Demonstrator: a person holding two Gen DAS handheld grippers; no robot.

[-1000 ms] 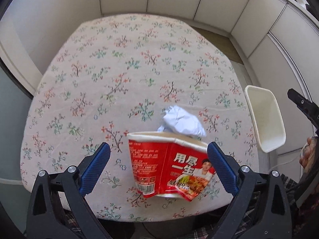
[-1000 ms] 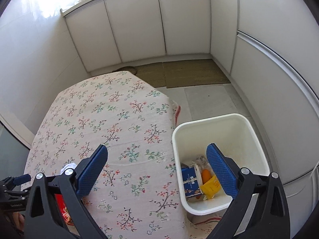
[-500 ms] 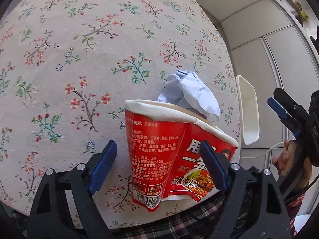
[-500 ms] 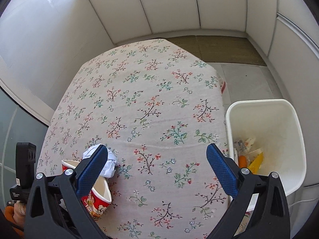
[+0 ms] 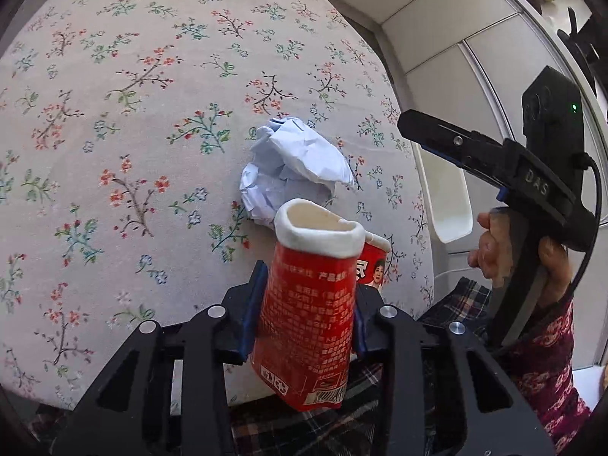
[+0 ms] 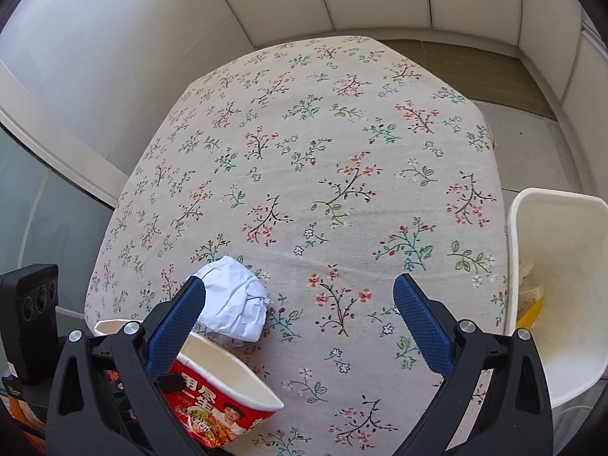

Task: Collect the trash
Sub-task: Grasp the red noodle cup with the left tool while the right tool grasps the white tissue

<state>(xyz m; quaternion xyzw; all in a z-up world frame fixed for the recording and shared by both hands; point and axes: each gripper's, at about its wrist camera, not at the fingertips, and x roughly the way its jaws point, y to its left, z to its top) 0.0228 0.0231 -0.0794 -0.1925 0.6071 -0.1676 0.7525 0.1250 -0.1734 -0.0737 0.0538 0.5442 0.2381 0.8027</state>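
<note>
My left gripper (image 5: 302,315) is shut on a crushed red instant-noodle cup (image 5: 307,311) at the near edge of the floral table (image 5: 114,114). The cup is squeezed flat between the blue pads. It also shows in the right wrist view (image 6: 224,399). A crumpled white paper ball (image 5: 292,171) lies on the table just behind the cup, and shows in the right wrist view (image 6: 231,300). My right gripper (image 6: 300,326) is open and empty, hovering above the table to the right of the paper ball.
A white trash bin (image 6: 554,285) stands off the table's right edge with some trash inside; its rim shows in the left wrist view (image 5: 444,197). White cabinet walls surround the table. A brown mat (image 6: 475,64) lies on the floor beyond.
My left gripper has closed on the noodle cup and crushed it narrow. My right gripper has swung left from the bin to over the table near the paper ball.
</note>
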